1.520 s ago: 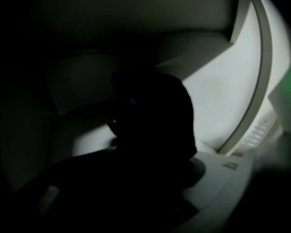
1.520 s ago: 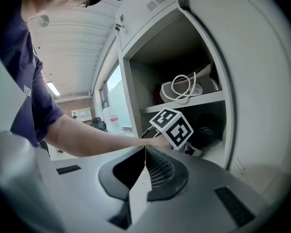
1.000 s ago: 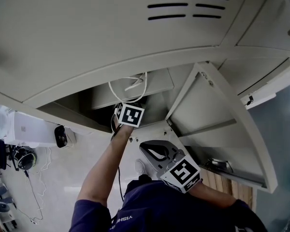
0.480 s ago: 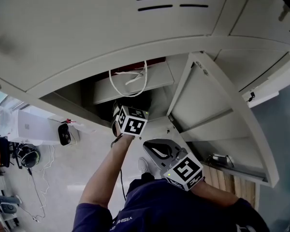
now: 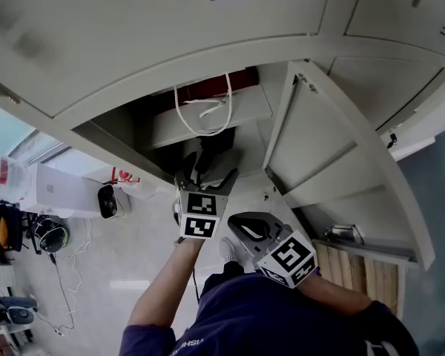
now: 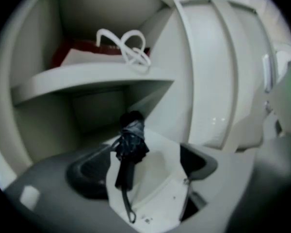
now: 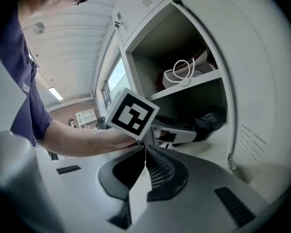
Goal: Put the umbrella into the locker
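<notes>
I see the folded black umbrella (image 6: 130, 140) lying in the locker (image 6: 36, 47)'s lower compartment and a white-handled bag (image 6: 122, 46) on the shelf (image 6: 87, 79) above. My left hand-held gripper (image 6: 145, 171) gapes empty; my right hand-held gripper (image 7: 145, 154) is pressed together.

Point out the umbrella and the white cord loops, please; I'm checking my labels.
umbrella (image 6: 130, 141): left gripper view, on its folded canopy.
white cord loops (image 6: 137, 56): left gripper view, where the loops meet.

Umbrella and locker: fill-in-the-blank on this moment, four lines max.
The umbrella lies in the locker, ____ the shelf. The bag on the shelf has ____ handles. The left gripper has its jaws ____, holding nothing. The right gripper has its jaws ____.
Missing: below; white; open; shut.
</notes>
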